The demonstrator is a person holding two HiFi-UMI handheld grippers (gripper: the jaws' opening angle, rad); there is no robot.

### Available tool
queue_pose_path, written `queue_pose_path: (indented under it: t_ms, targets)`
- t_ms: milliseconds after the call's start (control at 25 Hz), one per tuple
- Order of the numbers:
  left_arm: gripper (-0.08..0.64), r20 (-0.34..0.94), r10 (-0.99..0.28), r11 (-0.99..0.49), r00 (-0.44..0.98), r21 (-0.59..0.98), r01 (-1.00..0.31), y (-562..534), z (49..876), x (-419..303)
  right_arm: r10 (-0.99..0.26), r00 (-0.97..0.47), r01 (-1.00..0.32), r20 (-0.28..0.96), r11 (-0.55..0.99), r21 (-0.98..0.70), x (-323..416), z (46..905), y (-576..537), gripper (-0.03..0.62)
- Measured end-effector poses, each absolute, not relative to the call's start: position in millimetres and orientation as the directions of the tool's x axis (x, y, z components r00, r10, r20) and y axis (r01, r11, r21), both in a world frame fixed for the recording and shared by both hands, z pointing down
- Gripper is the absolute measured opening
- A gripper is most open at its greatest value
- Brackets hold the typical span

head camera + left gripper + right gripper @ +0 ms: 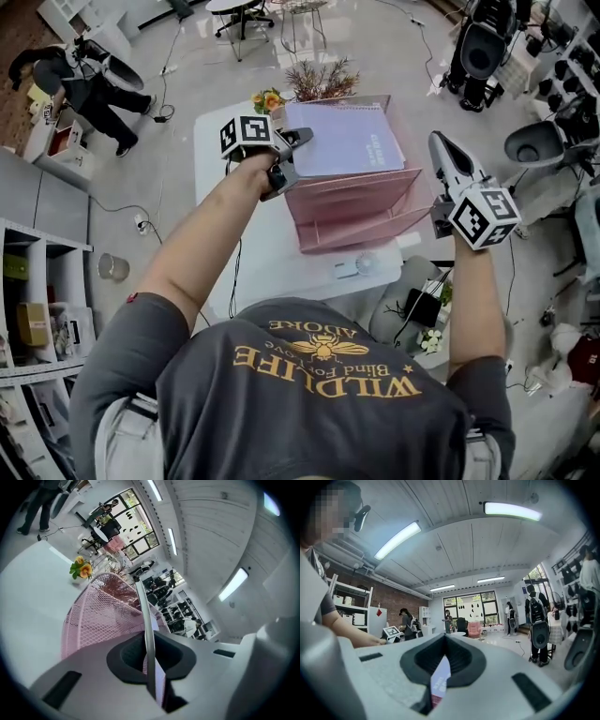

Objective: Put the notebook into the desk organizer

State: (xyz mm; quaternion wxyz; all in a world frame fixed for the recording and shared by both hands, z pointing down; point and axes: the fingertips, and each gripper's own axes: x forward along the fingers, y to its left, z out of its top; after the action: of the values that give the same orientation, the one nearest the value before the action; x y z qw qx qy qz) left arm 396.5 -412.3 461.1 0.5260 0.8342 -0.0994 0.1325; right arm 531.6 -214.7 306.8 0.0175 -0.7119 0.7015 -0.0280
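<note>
A lavender spiral notebook (342,139) lies tilted over the top of the pink mesh desk organizer (356,211) on the white table (244,244). My left gripper (298,141) is shut on the notebook's left edge. In the left gripper view the notebook (146,625) shows edge-on as a thin pale strip between the jaws of the left gripper (151,667), with the organizer's mesh wall (103,616) just beyond. My right gripper (439,142) is raised to the right of the organizer, clear of it, jaws together and holding nothing. Only a narrow slit shows between the jaws of the right gripper (443,667).
Yellow flowers (267,98) and a dried plant (323,80) stand at the table's far edge behind the organizer. A small white device (361,265) lies near the front edge. A person (84,84) stands far left; shelves (37,281) line the left, chairs the right.
</note>
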Motion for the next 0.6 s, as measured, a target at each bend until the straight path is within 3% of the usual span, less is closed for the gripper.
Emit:
queue_pose_path:
  t_ms: [280, 600]
  targets:
    - [0.048, 0.555, -0.021, -0.554, 0.831, 0.686, -0.472, -407, 477, 387, -1.000, -0.011, -0.998, 0.016, 0.010, -0.065, 529, 304, -219, 0.000]
    - [0.176, 0.739, -0.177, -0.742, 0.651, 0.334, -0.581, -417, 489, 380, -1.000, -0.030, -0.998, 0.009, 0.029, -0.061, 527, 300, -216, 0.000]
